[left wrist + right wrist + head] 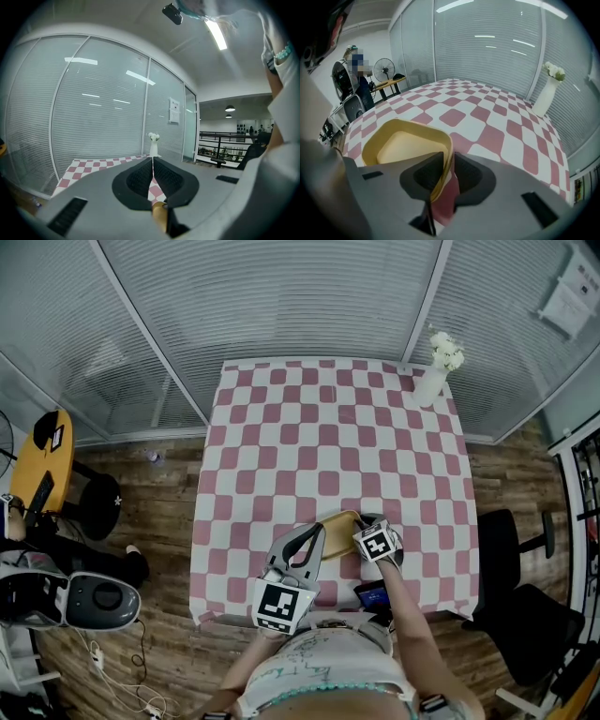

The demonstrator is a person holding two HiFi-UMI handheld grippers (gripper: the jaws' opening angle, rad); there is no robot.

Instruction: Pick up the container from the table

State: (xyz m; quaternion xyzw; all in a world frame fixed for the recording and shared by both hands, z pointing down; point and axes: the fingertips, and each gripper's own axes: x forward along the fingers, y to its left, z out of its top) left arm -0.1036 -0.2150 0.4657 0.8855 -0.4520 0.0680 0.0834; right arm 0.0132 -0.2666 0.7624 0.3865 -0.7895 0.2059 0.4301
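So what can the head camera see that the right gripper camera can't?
Only the head view shows the left gripper at the far side of the container, and a black chair beside the table. Only the right gripper view shows the container's rim pinched between the jaws of the right gripper, and a standing fan. Both show the yellow container, the checked table and the vase of white flowers.

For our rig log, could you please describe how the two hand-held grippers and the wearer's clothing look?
The left hand-held gripper and right hand-held gripper have smooth grey bodies with black textured pads. Each carries a cube of black-and-white square markers. The person wears a white top with teal trim.
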